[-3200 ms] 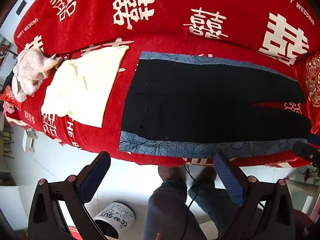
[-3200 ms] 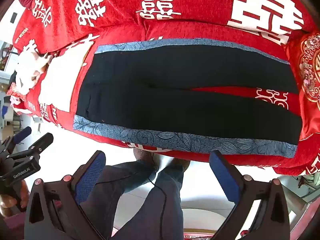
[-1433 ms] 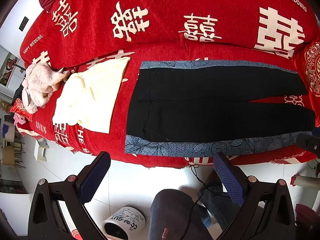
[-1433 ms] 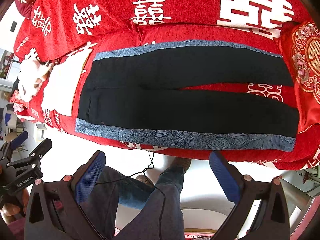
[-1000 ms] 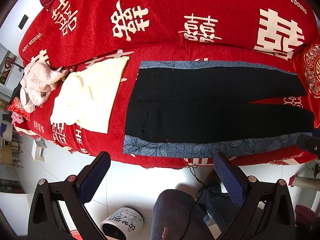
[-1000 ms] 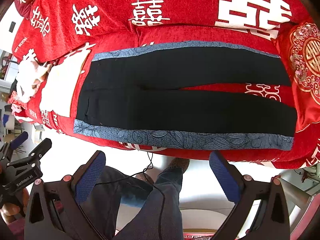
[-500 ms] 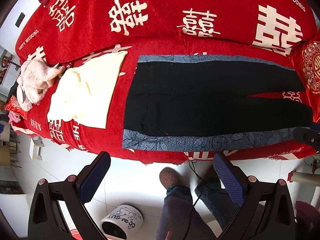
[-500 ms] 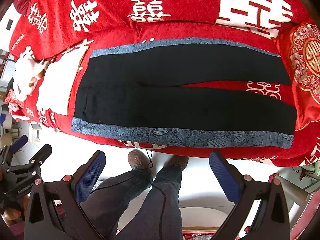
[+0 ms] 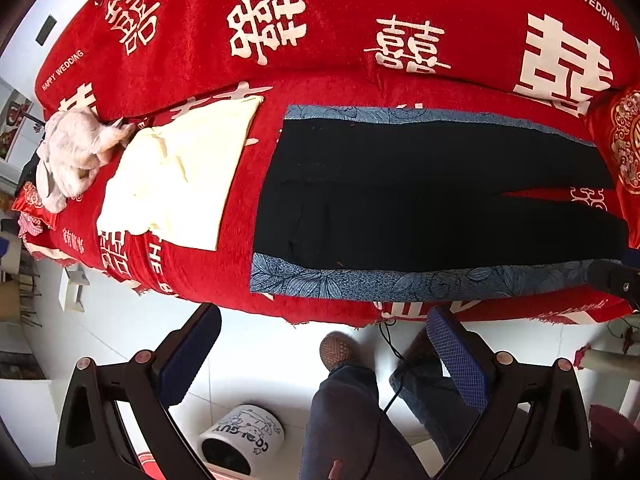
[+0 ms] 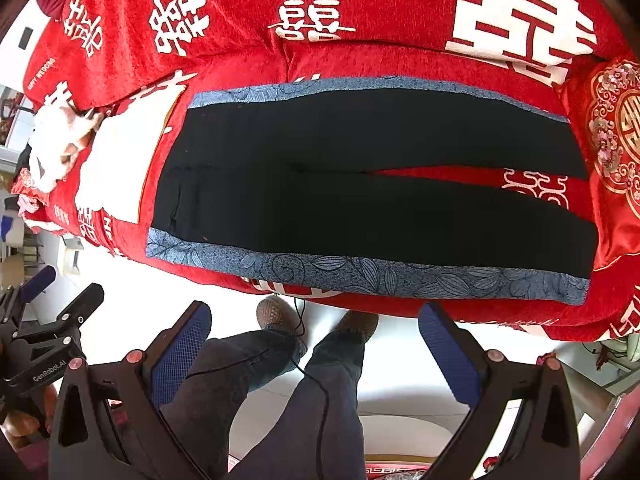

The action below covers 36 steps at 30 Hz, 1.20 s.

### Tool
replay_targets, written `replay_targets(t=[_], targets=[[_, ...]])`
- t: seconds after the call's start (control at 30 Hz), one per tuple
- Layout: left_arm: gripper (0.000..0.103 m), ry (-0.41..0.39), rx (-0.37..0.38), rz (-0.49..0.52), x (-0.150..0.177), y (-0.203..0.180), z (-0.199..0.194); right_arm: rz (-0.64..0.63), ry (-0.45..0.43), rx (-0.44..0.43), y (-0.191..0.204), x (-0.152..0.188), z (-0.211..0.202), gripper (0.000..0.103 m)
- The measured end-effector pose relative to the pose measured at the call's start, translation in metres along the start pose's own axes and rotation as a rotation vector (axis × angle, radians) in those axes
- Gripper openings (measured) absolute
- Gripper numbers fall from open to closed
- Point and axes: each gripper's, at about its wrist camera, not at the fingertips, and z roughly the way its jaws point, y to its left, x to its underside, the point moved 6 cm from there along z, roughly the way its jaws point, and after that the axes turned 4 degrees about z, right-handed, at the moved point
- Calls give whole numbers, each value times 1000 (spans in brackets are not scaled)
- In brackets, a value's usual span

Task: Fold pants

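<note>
Black pants (image 9: 420, 196) with blue leaf-patterned side bands lie flat on a red sofa, waist to the left, legs to the right, also in the right wrist view (image 10: 360, 184). My left gripper (image 9: 324, 352) is open and empty, held above the floor in front of the sofa edge near the waist end. My right gripper (image 10: 316, 344) is open and empty, in front of the sofa edge below the near leg. The left gripper shows at the left of the right wrist view (image 10: 44, 332).
A cream folded cloth (image 9: 176, 176) and a pale crumpled garment (image 9: 72, 156) lie left of the pants. A red embroidered cushion (image 10: 616, 140) sits at the right end. The person's legs (image 10: 288, 392) stand below. A white printed bin (image 9: 240, 440) stands on the floor.
Both grippers have come a little closer to the sofa, and the person's feet have stepped toward it. The pants have not moved.
</note>
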Motion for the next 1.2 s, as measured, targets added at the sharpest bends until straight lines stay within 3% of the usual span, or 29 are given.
replay_targets(t=[0.3, 0.47, 0.63, 0.83, 0.9, 0.97, 1.0, 1.2], targets=[[103, -11, 34, -16, -5, 14, 12, 20, -7, 16, 6, -1, 4, 103], [103, 33, 112, -53, -4, 28, 45, 75, -23, 2, 7, 1, 18, 103], [103, 86, 208, -163, 9, 53, 92, 181, 25, -195, 17, 18, 53, 103], [103, 127, 273, -257, 35, 73, 157, 322, 113, -418, 40, 43, 133, 102], [103, 139, 303, -303, 45, 78, 179, 327, 146, -460, 52, 52, 164, 100], [103, 151, 342, -363, 54, 81, 195, 334, 173, -506, 65, 57, 188, 83], [103, 143, 370, -391, 58, 84, 201, 341, 185, -535, 71, 58, 199, 80], [103, 93, 524, -454, 65, 83, 232, 382, 157, -648, 91, 51, 263, 80]])
